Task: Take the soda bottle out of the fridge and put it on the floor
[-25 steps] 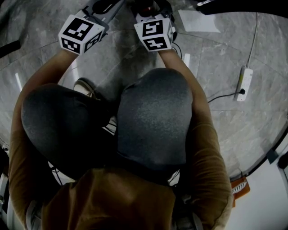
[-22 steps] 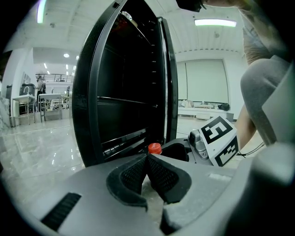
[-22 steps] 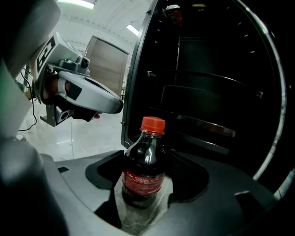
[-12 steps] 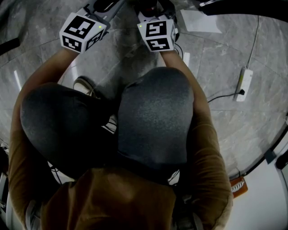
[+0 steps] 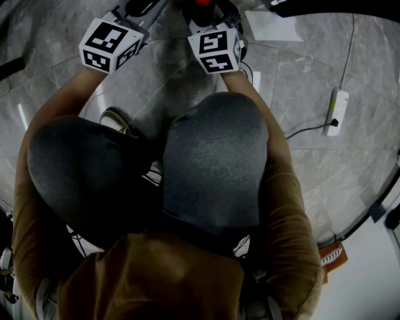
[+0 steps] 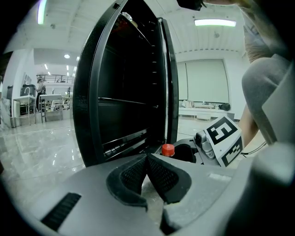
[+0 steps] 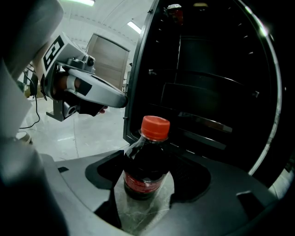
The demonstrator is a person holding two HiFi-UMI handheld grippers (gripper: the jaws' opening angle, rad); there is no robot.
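Observation:
The soda bottle [image 7: 146, 161], dark with a red cap, stands upright on the grey marble floor in front of the open black fridge [image 7: 207, 92]. My right gripper [image 7: 147, 177] is shut on it, with a pad against each side of its lower body. In the left gripper view the bottle's cap [image 6: 168, 149] shows beside the right gripper's marker cube [image 6: 224, 138]. My left gripper [image 6: 147, 159] is shut on nothing, its pads meeting at the tips just left of the bottle. In the head view both marker cubes [image 5: 111, 42] [image 5: 215, 49] are at the top, and the red cap [image 5: 201, 2] is at the frame edge.
The person is crouching, and their knees [image 5: 212, 162] fill the middle of the head view, with a shoe [image 5: 115, 119] below the left cube. A white power strip [image 5: 332, 111] with its cable lies on the floor to the right. A white sheet [image 5: 269, 25] lies at top right.
Both grippers have stayed almost in place in front of the fridge. The camera has shifted a little, so the bottle's red cap now shows at the top edge.

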